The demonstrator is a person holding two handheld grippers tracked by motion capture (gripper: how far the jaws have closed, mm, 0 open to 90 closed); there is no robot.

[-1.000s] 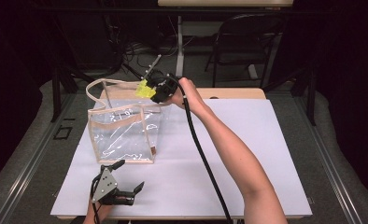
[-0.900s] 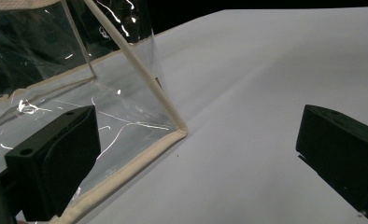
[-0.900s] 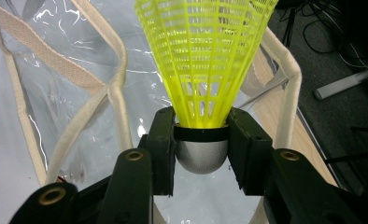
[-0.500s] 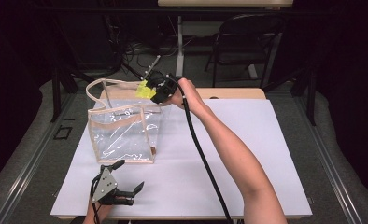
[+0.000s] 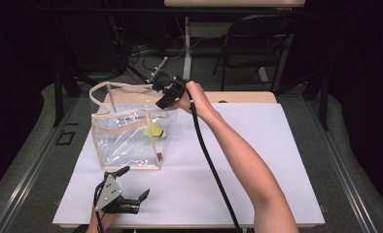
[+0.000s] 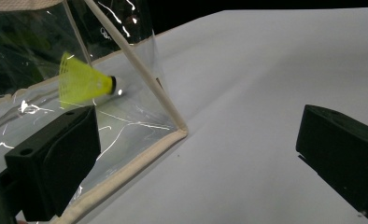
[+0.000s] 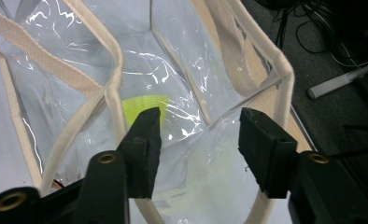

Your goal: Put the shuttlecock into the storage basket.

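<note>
Falling yellow feathery shuttlecock — clear crinkly bag

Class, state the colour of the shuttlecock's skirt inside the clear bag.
Bright yellow-green: the shuttlecock shows best in the left gripper view, inside the clear bag.

- A wide white rectangular tabletop spreads across the middle, evenly lit from above.
- A pale wooden strip edges it at twelve o'clock.
- Grey carpeted floor flanks it at nine and three o'clock.
- A dark metal rail runs along the floor at four o'clock.
- A black metal-framed folding chair stands at one o'clock, in shadow.
- Black cables tangle on the floor at eleven o'clock.
- The far room sits in darkness.
</note>
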